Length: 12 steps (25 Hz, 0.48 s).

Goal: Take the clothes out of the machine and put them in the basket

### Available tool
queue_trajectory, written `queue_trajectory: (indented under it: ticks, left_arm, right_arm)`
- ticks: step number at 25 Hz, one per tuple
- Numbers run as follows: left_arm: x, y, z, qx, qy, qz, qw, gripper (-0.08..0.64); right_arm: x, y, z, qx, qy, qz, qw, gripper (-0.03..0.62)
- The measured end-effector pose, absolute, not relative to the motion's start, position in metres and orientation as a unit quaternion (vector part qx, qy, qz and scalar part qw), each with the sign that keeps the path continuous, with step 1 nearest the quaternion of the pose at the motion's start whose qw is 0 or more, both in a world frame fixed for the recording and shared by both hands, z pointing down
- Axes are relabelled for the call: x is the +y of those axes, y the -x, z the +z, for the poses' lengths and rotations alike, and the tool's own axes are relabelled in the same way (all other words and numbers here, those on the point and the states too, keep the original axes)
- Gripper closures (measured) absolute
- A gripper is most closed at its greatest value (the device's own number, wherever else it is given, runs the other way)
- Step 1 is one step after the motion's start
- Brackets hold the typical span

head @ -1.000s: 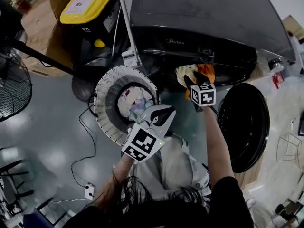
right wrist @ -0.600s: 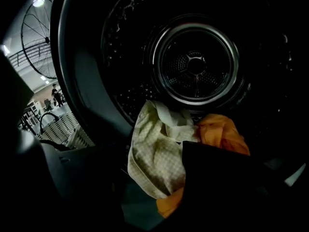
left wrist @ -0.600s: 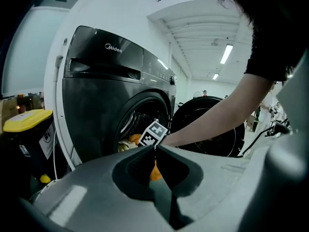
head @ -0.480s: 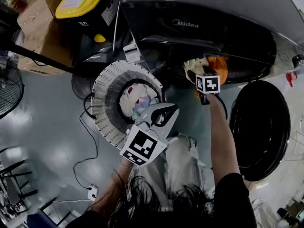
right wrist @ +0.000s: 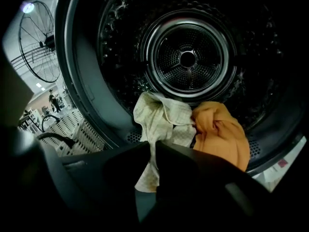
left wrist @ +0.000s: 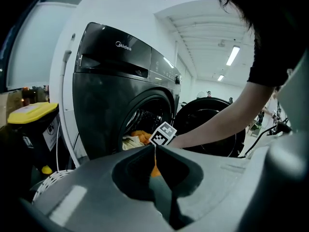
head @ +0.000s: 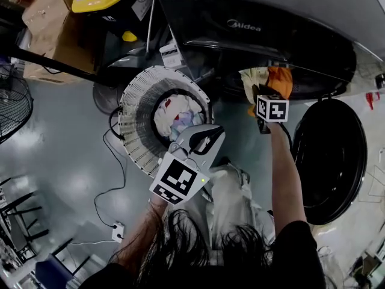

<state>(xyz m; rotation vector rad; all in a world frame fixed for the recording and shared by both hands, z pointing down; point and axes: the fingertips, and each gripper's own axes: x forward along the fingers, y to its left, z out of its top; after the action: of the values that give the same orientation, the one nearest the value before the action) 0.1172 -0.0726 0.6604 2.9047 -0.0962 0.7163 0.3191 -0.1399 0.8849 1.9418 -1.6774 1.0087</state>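
Right gripper (right wrist: 152,149) sits lower at the washer drum (right wrist: 188,59) mouth than a second ago, arm outstretched, angled down. Its jaws have just been closing and now pinch the cream checked cloth (right wrist: 161,120) beside the orange garment (right wrist: 219,129). Left gripper (left wrist: 154,151) closed, empty, over the laundry basket (head: 135,110).

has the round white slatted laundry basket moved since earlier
No. The white slatted basket sits where it did, by the dark washing machine; only the view shifted.
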Motion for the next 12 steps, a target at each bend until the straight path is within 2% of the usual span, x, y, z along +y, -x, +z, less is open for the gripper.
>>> queue_trajectory:
  ticks: [12]
  left_arm:
    - [-0.051, -0.104, 0.595, -0.032, -0.964, 0.251, 0.08, 0.56]
  right_arm:
    - [-0.106, -0.277, 0.782, -0.628, -0.681, 0.361, 0.107, 0.534]
